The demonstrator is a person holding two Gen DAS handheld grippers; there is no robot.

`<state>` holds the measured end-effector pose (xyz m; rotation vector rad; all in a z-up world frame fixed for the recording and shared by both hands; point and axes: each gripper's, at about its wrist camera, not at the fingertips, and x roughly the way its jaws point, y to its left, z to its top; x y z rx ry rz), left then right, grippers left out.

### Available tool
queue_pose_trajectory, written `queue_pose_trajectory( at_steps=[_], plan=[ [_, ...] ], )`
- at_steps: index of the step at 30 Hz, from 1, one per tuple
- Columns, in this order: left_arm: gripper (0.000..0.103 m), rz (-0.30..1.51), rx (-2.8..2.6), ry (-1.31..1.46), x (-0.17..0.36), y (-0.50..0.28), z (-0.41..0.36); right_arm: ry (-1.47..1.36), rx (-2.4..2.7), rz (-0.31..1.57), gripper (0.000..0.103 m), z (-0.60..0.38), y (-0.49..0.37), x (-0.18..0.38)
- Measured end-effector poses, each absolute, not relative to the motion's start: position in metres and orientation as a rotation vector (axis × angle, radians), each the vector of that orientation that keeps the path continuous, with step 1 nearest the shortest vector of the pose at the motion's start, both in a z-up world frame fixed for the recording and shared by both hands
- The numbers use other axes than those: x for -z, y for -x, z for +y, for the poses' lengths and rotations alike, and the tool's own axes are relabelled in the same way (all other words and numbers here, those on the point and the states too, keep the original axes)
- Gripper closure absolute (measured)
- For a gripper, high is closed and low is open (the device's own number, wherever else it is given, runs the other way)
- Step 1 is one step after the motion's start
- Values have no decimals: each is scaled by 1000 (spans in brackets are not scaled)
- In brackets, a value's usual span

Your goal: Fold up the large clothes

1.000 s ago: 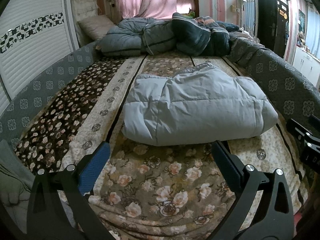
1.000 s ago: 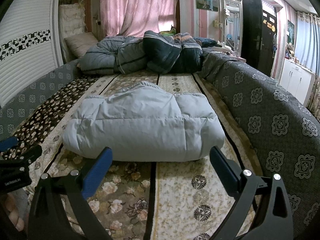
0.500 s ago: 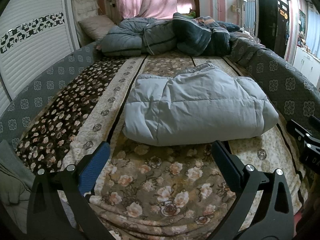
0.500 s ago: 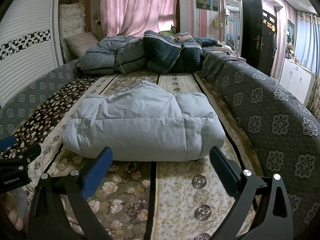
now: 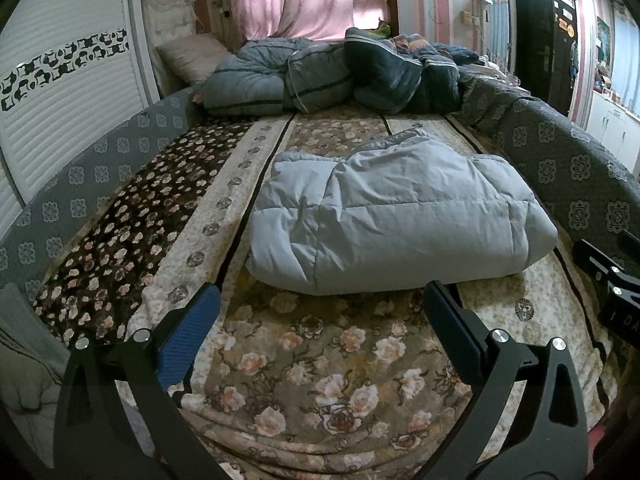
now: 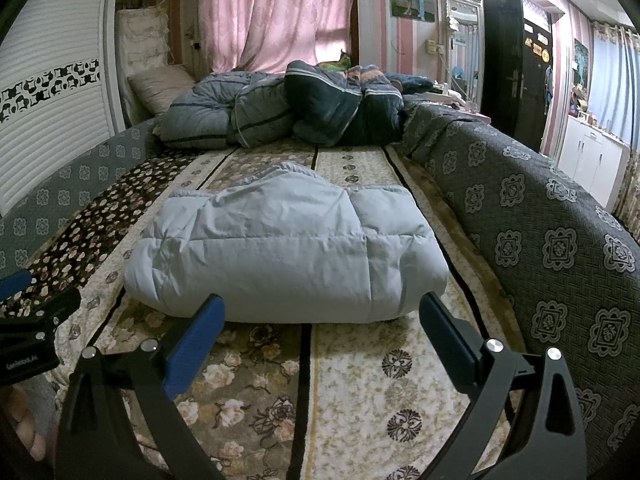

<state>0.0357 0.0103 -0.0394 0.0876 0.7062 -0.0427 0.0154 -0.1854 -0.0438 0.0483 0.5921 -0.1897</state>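
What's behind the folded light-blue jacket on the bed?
Behind the jacket, bare floral bedspread, then a heap of dark quilts and a pillow by the pink curtain. The strip directly behind the jacket is hidden.

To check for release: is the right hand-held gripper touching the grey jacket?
Apart. The right wrist view shows the right hand-held gripper open, bedspread between it and the jacket.

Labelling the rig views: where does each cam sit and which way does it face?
Left wrist: on the left gripper, above the bed's near end, facing the folded grey jacket; own open fingers show, right gripper at the right edge.
Right wrist: on the right gripper, same heading, further right; open fingers, left gripper at the left edge.
Shared: jacket, bed, pink curtains.
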Motion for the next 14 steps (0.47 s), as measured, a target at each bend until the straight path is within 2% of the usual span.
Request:
queue_pose_trajectory(
  at_steps=[14],
  plan=[
    [3,724,62,-68,38,-42,15,-47,188,593,5,-185,-15,43]
  ],
)
